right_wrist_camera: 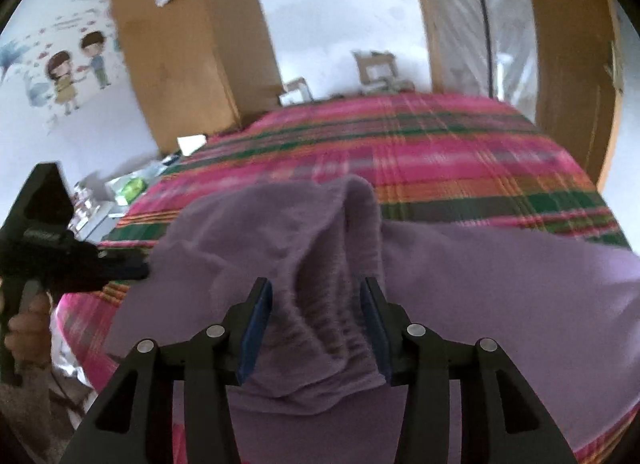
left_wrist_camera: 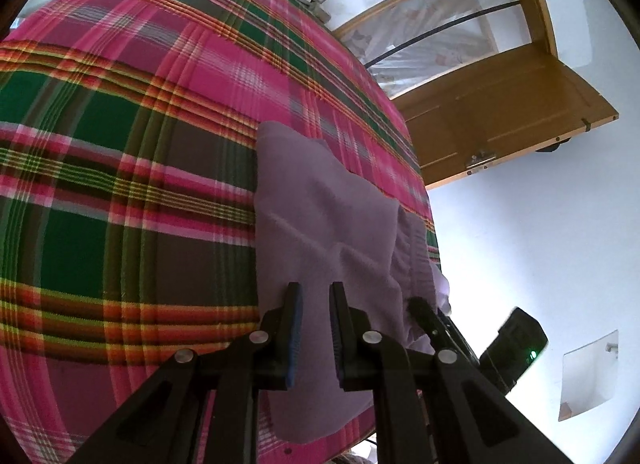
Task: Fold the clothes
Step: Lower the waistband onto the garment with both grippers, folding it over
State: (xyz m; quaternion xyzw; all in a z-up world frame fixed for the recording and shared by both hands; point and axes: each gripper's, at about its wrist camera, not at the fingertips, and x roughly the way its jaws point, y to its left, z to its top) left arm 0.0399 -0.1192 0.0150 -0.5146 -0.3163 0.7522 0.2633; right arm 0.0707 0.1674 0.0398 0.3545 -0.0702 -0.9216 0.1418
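Two black grippers work over a soft, fuzzy purple garment (left_wrist_camera: 320, 220) lying on a plaid bedspread (left_wrist_camera: 132, 168) woven in pink, green and orange. Closest in the right wrist view, the right gripper (right_wrist_camera: 316, 328) has its blue-padded jaws fairly wide, with the garment's ribbed, gathered waistband (right_wrist_camera: 332, 296) bunched between them; whether the pads press it I cannot tell. At nine o'clock there, the left gripper (right_wrist_camera: 120, 268) sits by the cloth's edge, a hand (right_wrist_camera: 28, 328) behind it. In the left wrist view its jaws (left_wrist_camera: 316, 312) stand narrow over flat, creased fabric, apparently gripping nothing. Farther off, cardboard boxes (right_wrist_camera: 376, 64) at twelve o'clock, a wooden door (left_wrist_camera: 504, 112) at two.
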